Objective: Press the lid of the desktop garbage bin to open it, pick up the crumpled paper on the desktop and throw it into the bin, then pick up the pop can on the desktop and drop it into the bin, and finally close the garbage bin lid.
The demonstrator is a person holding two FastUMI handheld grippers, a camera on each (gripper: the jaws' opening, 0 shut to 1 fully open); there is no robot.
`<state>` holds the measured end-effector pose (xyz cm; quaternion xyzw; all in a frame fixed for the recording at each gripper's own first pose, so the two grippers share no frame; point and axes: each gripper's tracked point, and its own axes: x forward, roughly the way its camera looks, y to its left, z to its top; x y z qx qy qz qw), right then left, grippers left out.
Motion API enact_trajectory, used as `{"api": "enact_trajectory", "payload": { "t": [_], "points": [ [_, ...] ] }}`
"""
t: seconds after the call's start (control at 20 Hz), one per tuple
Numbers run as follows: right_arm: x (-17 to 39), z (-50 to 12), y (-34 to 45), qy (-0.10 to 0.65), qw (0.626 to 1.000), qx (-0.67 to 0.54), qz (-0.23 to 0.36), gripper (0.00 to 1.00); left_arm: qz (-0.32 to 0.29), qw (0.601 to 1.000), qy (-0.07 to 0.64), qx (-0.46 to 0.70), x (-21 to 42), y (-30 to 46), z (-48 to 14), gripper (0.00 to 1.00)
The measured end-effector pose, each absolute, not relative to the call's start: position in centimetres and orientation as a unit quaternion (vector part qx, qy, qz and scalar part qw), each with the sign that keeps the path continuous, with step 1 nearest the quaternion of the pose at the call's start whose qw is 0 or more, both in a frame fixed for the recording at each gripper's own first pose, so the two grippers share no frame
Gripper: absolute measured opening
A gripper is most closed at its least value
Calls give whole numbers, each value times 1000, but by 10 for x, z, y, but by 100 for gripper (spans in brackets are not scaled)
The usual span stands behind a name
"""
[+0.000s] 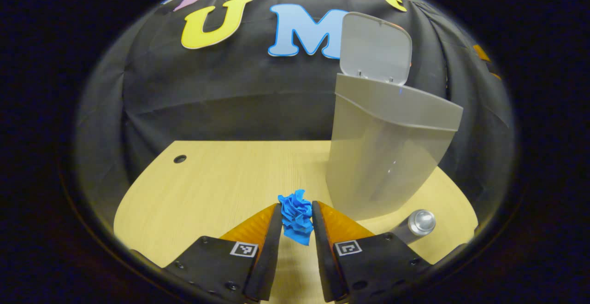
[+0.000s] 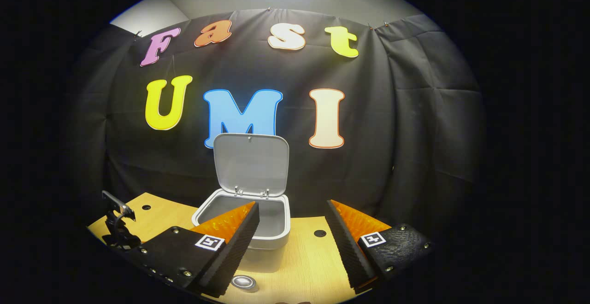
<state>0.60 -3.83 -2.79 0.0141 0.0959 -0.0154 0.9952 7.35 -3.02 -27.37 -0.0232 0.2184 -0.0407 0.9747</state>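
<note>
In the left gripper view, the garbage bin [image 1: 387,156] hides most of the pop can [image 1: 417,225], leaving its top end showing. In the right gripper view, a finger [image 2: 230,244] covers the bin's [image 2: 272,239] front left, and the can [image 2: 244,282] shows just its top.

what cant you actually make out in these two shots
- Inside of the bin: in the right gripper view its front wall and the right gripper's finger hide the bottom, so its contents cannot be told.
- Pop can: in the left gripper view the bin and the left gripper cover its body.
- Crumpled paper: its lower part is hidden between the fingers; whether it is off the desk cannot be told.
</note>
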Motion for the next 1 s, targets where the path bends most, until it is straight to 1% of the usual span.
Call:
{"api": "enact_trajectory", "payload": {
  "t": [0.05,0.1,0.15,0.2,0.25,0.3,0.6,0.65,0.7,0.75,0.8,0.9,0.95,1.0],
  "points": [
    [6,-29,-39,96,995,15,-17,92,-45,977,208,-24,77,-33,-261,45],
    [5,-29,-41,96,995,17,-18,92,-48,979,198,-24,80,-36,-250,48],
    [4,-29,-43,95,995,18,-19,92,-51,981,188,-22,83,-37,-239,48],
    [4,-29,-43,96,995,20,-20,92,-56,983,177,-18,86,-39,-228,44],
    [4,-30,-45,95,995,21,-22,92,-60,984,167,-16,88,-42,-216,44],
    [3,-30,-46,95,995,23,-23,92,-64,985,158,-15,89,-46,-206,48],
    [1,-31,-56,92,995,34,-31,92,-84,990,108,-20,103,-64,-145,48],
    [1,-31,-59,91,995,36,-34,92,-89,991,102,-17,105,-69,-137,46],
    [0,-33,-61,91,994,39,-36,92,-93,991,95,-12,109,-73,-130,48],
    [-1,-33,-64,90,994,41,-39,92,-99,991,90,-6,111,-78,-124,43],
    [-3,-34,-68,90,994,44,-43,92,-104,991,86,-2,113,-82,-118,48],
    [-4,-36,-74,91,993,50,-51,92,-116,990,76,3,117,-95,-108,48],
    [-6,-37,-78,91,993,52,-55,92,-122,990,72,5,120,-101,-104,46],
    [-8,-38,-82,92,992,55,-59,92,-128,989,70,8,122,-108,-100,48]
  ]
}}
